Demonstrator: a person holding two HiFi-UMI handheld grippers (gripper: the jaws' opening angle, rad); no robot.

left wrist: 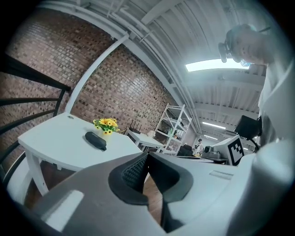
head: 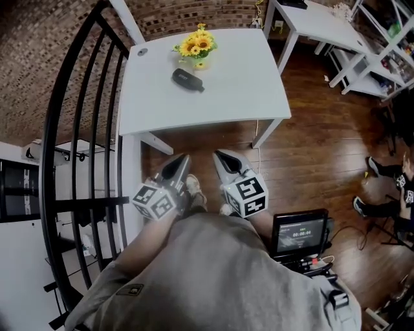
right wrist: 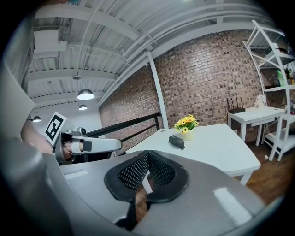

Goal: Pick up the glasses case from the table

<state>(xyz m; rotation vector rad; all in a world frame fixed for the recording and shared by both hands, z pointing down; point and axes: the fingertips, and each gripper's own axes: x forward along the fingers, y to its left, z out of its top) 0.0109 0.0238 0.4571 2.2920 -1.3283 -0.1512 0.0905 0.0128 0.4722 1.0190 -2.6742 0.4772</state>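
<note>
A dark glasses case (head: 187,79) lies on the white table (head: 246,97), just in front of a small pot of yellow flowers (head: 196,46). The same case (left wrist: 95,140) shows far ahead in the left gripper view, and the case (right wrist: 176,141) also in the right gripper view. Both grippers hang well short of the table, over the wooden floor. My left gripper (head: 183,160) has its jaws together with nothing in them. My right gripper (head: 220,156) is likewise shut and empty.
A black stair railing (head: 77,129) runs along the left. A second white table (head: 317,19) and white shelving (head: 388,45) stand at the far right. A monitor (head: 299,233) sits on the floor at my right, and a person's shoes (head: 372,167) show at the right edge.
</note>
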